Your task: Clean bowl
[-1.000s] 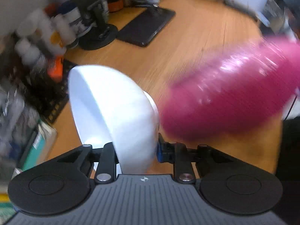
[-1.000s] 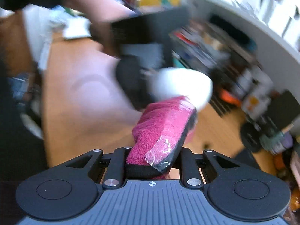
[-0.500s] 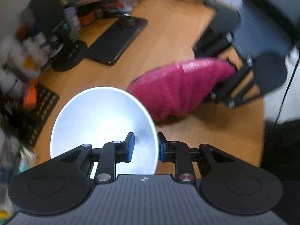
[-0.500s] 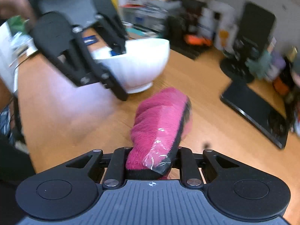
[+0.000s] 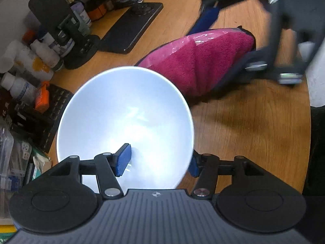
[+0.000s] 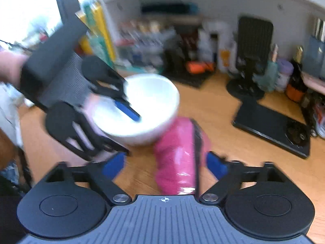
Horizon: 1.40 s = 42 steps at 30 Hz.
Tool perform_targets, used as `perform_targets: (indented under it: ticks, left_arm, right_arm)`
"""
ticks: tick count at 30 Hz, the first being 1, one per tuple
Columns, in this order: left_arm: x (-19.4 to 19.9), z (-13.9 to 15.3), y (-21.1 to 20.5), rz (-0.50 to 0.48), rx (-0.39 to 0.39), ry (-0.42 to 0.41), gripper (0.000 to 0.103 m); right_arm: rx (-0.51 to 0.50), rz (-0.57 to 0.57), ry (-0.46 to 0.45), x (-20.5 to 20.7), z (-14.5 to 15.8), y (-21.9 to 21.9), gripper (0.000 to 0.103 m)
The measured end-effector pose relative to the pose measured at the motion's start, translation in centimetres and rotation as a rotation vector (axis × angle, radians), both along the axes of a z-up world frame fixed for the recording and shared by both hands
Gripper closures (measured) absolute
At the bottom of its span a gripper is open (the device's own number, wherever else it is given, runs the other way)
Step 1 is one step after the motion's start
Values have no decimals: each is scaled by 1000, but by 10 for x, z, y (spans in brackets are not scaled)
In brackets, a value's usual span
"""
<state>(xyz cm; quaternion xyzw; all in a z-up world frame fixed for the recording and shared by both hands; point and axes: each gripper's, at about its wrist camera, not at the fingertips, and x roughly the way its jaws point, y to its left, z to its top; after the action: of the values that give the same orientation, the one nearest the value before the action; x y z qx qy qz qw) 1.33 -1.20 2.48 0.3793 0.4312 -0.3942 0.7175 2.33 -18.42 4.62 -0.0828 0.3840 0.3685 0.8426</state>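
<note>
A white bowl [image 5: 126, 120] stands upright on the wooden desk [image 5: 243, 138]. My left gripper [image 5: 158, 160] is open, its jaws apart astride the bowl's near rim, one pad [image 5: 122, 159] inside and the other outside. A pink cloth [image 5: 201, 61] lies on the desk just right of the bowl. In the right wrist view my right gripper [image 6: 165, 165] is open, its blue pads spread on either side of the pink cloth [image 6: 175, 152], which lies on the desk beside the bowl [image 6: 142, 109]. The left gripper [image 6: 97, 109] shows there at the bowl's rim.
A black tablet [image 5: 132, 26] lies at the back of the desk. Bottles [image 5: 30, 61], a black stand [image 5: 67, 30] and clutter line the left edge. In the right wrist view the tablet [image 6: 272, 126] is right, shelves of clutter behind.
The bowl went from tilted in the air to upright on the desk, and my left jaws opened. My right gripper let go of the pink cloth, which now lies on the desk.
</note>
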Motion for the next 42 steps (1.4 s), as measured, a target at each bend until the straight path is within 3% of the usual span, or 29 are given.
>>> perform_targets:
  ticks: [1,3,4,6,8,9,12,13,14,15,17,19,20,22,25,28,32,37,39,42]
  left_arm:
    - [0,0,0,0,-2,0,45]
    - [0,1,-1,-1,-4,-4,45]
    - [0,1,-2,-1,-7,-5,45]
    - [-6,8,0,3,-41,-48,35]
    - [-14,13,2,0,-74,-124,7]
    - [-21,12,2,-22,-80,-179,5]
    - [-43,-9,-5,-212,13,-309,8]
    - [-46,-12,-5,-248,13,-335,18]
    - [-44,-13,-6,-264,32,-360,49]
    - [-42,-15,-7,-286,56,-368,56]
    - [-39,-21,-6,-320,110,-374,89]
    - [-35,-25,-5,-328,159,-386,90]
    - [-30,-22,-4,-308,159,-356,89]
    - [-4,-2,2,-174,93,-198,89]
    - [25,15,17,14,-37,-29,86]
    - [49,26,36,176,-175,112,87]
    - [53,28,45,246,-273,198,89]
    - [31,31,44,244,-300,239,88]
    - [22,33,44,244,-307,251,86]
    - [22,32,48,252,-308,256,86]
  right_arm:
    - [-6,-3,-6,1,-1,1,43]
    - [-19,-10,-19,3,-2,2,78]
    - [-26,-14,-26,4,-3,3,80]
    - [-38,-20,-39,6,-4,5,84]
    - [-61,-19,-61,4,-4,5,84]
    - [-78,-13,-77,1,-3,4,84]
    - [-91,-40,-71,8,-3,-1,84]
    - [-94,-61,-69,14,-3,-1,84]
    - [-82,-80,-72,19,-2,-2,84]
    - [-73,-85,-78,24,0,0,84]
    - [-68,-73,-94,31,2,6,84]
    - [-79,-39,-116,34,3,13,84]
    - [-110,15,-138,33,1,24,84]
    - [-121,81,-157,28,1,31,84]
    - [-157,359,-259,-18,12,43,84]
    - [-134,515,-281,-60,29,38,84]
    - [-154,464,-264,-72,40,32,84]
    - [-200,187,-254,-17,29,32,84]
    - [-211,161,-263,-2,26,40,84]
    - [-197,270,-289,-13,27,53,84]
